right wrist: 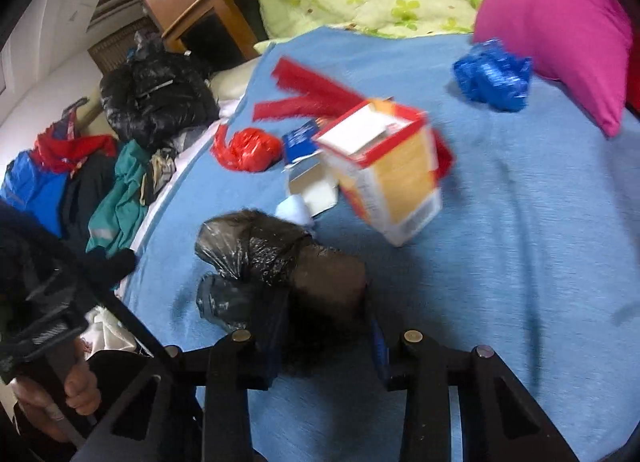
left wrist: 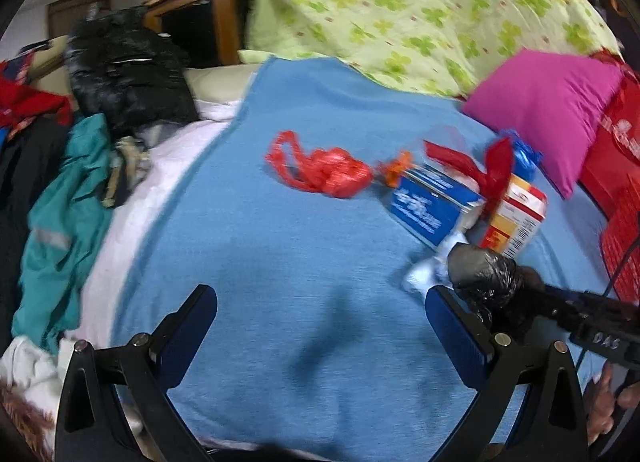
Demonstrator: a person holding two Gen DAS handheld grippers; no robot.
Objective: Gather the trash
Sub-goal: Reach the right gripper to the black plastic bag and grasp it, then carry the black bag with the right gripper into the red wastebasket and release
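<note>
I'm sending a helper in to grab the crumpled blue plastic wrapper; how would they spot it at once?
Start at the magenta pillow on the blue blanket. The blue wrapper lies on the blanket against the pillow's lower edge. It is the only shiny, scrunched blue piece; the nearby boxes are stiff card.

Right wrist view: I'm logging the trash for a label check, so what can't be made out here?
- Yellow box: print unreadable, motion blur.
- Blue box: mostly hidden behind the yellow box.
- Right gripper: pads hidden by the black bag it is shut on.
- Red basket, left wrist view: cut off by the edge.
</note>
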